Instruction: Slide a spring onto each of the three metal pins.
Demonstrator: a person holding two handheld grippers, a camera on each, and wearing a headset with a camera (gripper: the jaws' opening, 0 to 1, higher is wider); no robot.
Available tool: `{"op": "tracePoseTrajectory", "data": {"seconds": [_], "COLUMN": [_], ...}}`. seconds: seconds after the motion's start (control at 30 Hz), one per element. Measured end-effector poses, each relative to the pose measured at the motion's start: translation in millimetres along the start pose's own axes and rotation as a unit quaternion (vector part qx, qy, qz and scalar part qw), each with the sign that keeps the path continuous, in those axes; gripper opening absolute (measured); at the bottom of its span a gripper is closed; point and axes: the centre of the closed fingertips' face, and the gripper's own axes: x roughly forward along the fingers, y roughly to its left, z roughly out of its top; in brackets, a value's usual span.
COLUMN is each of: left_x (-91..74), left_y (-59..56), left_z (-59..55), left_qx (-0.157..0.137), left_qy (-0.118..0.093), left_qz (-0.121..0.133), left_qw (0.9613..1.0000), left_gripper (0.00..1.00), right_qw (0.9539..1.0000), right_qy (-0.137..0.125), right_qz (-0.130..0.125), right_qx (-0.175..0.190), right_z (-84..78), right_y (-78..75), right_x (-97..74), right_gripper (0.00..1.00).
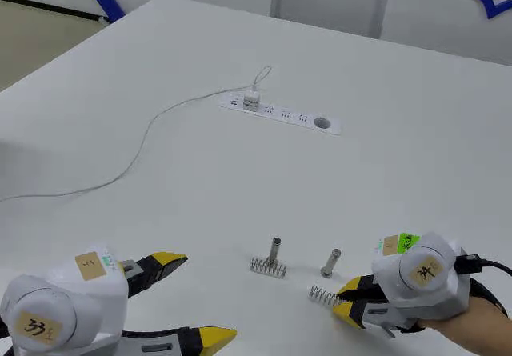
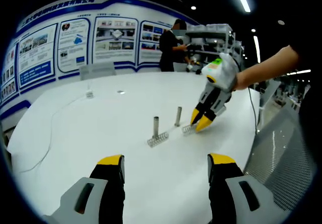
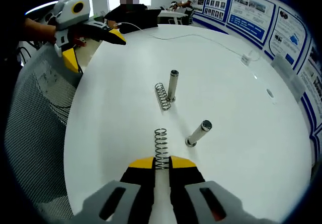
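— Status of the right gripper (image 3: 162,164)?
— Pinched narrow on one end of a wire coil spring (image 3: 161,146), with the rest of the coil lying flat on the white table (image 1: 200,76). Gripped at the tip, presumably to leave the bore free for threading.
— Pins?
— Two counted, not three. Near steel pin (image 3: 197,133) just beside the held spring, far steel pin (image 3: 173,84) beyond. Smooth polished cylinders, standing on end, both bare.
— Second spring?
— Loose spring (image 3: 161,96) on its side at the far pin's foot; contact not certain. Thin bright wire, open turns.
— Left gripper (image 2: 166,159)?
— Spread wide, holding nothing, well apart from the parts. Probably in reserve to steady a pin. Yellow-tipped black jaws.
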Motion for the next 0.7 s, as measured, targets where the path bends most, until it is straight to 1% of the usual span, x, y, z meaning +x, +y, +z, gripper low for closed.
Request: {"op": "tracePoseTrajectory", "data": {"seconds": [0.1,0.23,0.37,0.47,0.53,0.6,0.7], "left_x": [1.3,3.2,5.4,9.3,11.5,15.5,21.9], "left_y": [-2.8,-7.1,-9.3,-9.1,-11.1,-15.3,-20.9], "left_z": [-1.2,-2.2,-0.3,5.7,10.5,15.7,23.2], "left_qx": [0.003,0.008,0.011,0.005,0.007,0.018,0.037], "left_qy": [0.004,0.009,0.008,0.002,-0.002,-0.006,-0.005], "left_qz": [-0.006,-0.017,-0.022,-0.023,-0.027,-0.038,-0.051], "left_qw": [1.0000,0.9998,0.9997,0.9997,0.9996,0.9991,0.9980], "left_gripper": [0.69,0.69,0.68,0.67,0.65,0.63,0.60], "right_qw": [1.0000,0.9998,0.9996,0.9993,0.9990,0.9987,0.9980], "right_qy": [-0.006,-0.007,-0.019,-0.029,-0.028,-0.031,-0.046], "right_qz": [-0.004,-0.010,-0.011,-0.015,-0.022,-0.023,-0.025], "right_qx": [-0.003,-0.017,-0.015,-0.019,-0.027,-0.033,-0.035], "right_z": [2.6,1.4,2.3,7.2,9.2,12.9,22.8], "right_y": [0.3,1.6,3.0,5.0,4.4,6.2,9.2], "right_x": [-7.1,-18.2,-28.6,-39.7,-44.7,-51.7,-62.3], "right_gripper": [0.11,0.11,0.11,0.11,0.11,0.11,0.11]}}
